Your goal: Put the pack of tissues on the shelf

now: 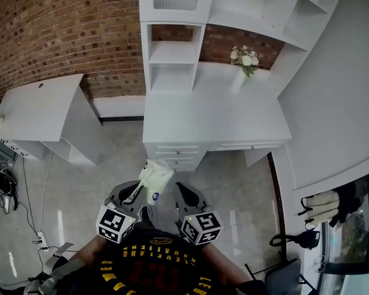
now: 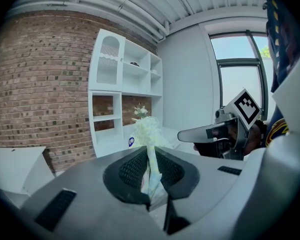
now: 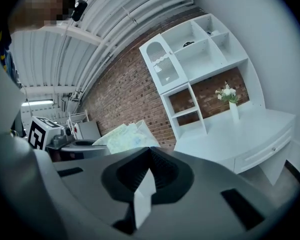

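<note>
Dark shirt with yellow print sat nearest in the head view, at the bottom edge. Just beyond it were two grey hand-held grippers, each with a black-and-white marker cube. Left gripper was clamped on a pale-green soft plastic pack of tissues, which stuck out far-right from its jaws. Right gripper sat just right of the pack, not touching it. Pack hung over the grey floor, near the drawer front of a white desk. White open shelf unit stood at the far side of the desk, against a red brick wall, well apart from the pack. White vase of white flowers stood far right on the desk. Second white table was on the left.

Left gripper view: left gripper had its jaws pinched onto the thin edge of the pack of tissues, which rose upright out of them. Right gripper showed on the right with its marker cube. Shelf unit was far off behind the pack, with a window to the right.

Right gripper view: right gripper had its jaws together with nothing between them. Pack of tissues showed just beyond on the left, beside the left gripper. Shelf unit, vase and desk were far right.
</note>
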Demonstrator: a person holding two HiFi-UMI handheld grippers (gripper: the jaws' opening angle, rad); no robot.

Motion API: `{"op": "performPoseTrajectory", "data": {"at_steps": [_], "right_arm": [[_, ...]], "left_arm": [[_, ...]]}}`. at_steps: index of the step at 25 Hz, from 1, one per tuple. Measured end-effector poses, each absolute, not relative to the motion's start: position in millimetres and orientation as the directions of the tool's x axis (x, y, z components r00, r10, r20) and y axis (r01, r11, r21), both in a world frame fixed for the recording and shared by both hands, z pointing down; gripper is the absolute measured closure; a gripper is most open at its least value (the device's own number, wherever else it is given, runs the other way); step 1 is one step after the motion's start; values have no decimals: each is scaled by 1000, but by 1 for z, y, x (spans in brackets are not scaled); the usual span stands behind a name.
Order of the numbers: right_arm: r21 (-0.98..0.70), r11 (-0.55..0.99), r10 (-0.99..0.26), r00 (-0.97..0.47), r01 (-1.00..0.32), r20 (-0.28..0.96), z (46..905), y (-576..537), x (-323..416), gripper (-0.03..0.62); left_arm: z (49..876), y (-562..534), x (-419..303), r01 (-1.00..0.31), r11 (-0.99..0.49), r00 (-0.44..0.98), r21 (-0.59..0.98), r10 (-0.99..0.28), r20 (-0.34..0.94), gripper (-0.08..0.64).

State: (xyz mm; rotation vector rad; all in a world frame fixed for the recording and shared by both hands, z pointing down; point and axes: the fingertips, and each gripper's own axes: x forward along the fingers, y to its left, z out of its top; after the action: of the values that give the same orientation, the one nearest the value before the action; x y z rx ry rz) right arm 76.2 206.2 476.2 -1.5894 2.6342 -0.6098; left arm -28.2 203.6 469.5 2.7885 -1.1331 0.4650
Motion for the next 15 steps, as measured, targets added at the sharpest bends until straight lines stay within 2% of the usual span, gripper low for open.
{"op": "performPoseTrajectory", "data": {"at_steps": [15], "right_arm": [[-372, 243, -903, -349, -896, 251, 502, 113, 20, 584]], "left_arm": [[493, 90, -86, -581, -813, 764, 16, -539, 356, 528]]}}
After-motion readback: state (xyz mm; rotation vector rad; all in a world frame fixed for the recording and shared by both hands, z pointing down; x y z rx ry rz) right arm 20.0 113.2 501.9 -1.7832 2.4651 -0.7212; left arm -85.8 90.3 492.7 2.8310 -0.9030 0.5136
